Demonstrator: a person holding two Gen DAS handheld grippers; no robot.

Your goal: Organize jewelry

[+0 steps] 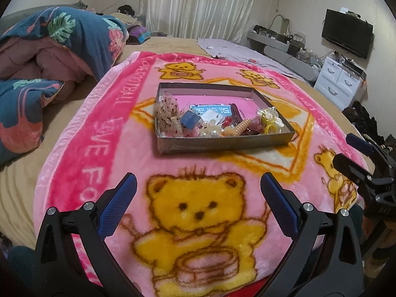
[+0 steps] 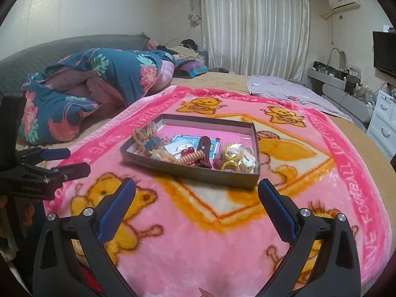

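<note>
A shallow grey cardboard box (image 1: 222, 146) (image 2: 188, 172) with a pink floor sits on the pink bear blanket (image 1: 198, 222) (image 2: 222, 235). Jewelry and hair things are piled along its near side: a dotted mesh pouch (image 1: 166, 110), a blue cube (image 1: 189, 121), pearl beads (image 1: 210, 131), an orange spiral hair tie (image 1: 241, 126) (image 2: 191, 159), a dark red clip (image 2: 205, 148), yellow rings (image 1: 269, 127) (image 2: 231, 159). My left gripper (image 1: 198, 185) is open and empty, hovering short of the box. My right gripper (image 2: 196, 190) is open and empty, also just short of the box.
A folded blue floral quilt (image 1: 49, 57) (image 2: 99, 79) lies at the left on the bed. A lilac cloth (image 1: 235, 49) (image 2: 297, 91) lies at the far right. White drawers (image 1: 341, 79) and a TV (image 1: 346, 32) stand beyond the bed's right edge.
</note>
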